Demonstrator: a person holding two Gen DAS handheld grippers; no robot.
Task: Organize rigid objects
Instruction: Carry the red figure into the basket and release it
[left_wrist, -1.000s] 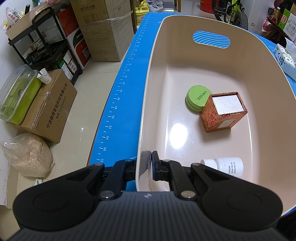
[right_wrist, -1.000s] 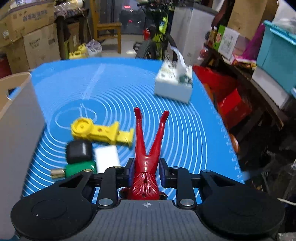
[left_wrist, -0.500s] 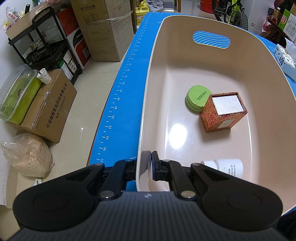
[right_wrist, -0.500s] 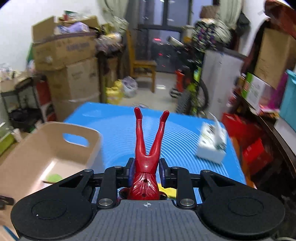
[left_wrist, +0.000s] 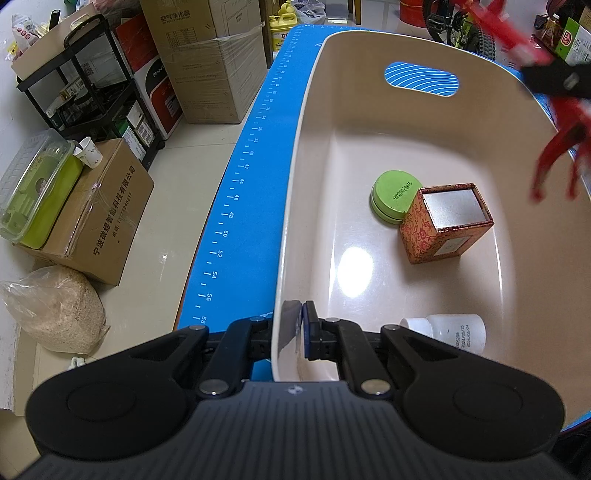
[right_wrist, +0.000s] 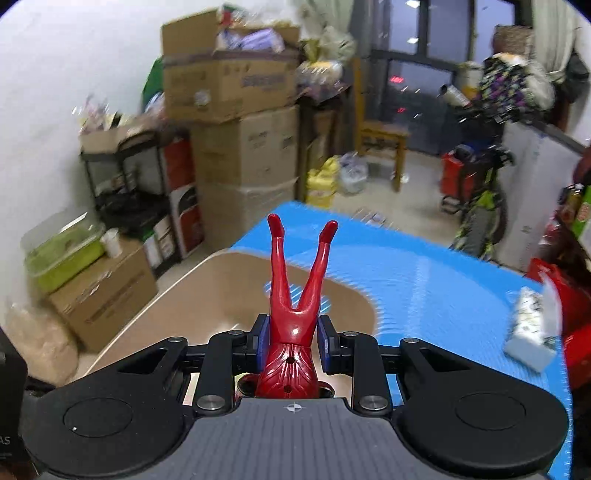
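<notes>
The left gripper (left_wrist: 295, 325) is clamped on the near rim of the beige oval plastic tub (left_wrist: 291, 206), pointing steeply down. Ahead of it the tub floor lies bare as far as the round green tin (left_wrist: 393, 201) and red patterned square box (left_wrist: 443, 223); a white plastic bottle (left_wrist: 450, 330) lies just right. The right gripper (right_wrist: 293, 338), tilted downward above the tub's far rim, grips a glossy red plastic figure (right_wrist: 295, 295), legs forward.

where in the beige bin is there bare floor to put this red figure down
The bin floor is bare along the left wall, left of the green tin, and at the far end below the handle cutout. The right middle is crowded: tin against patterned box; white bottle near corner.
</notes>
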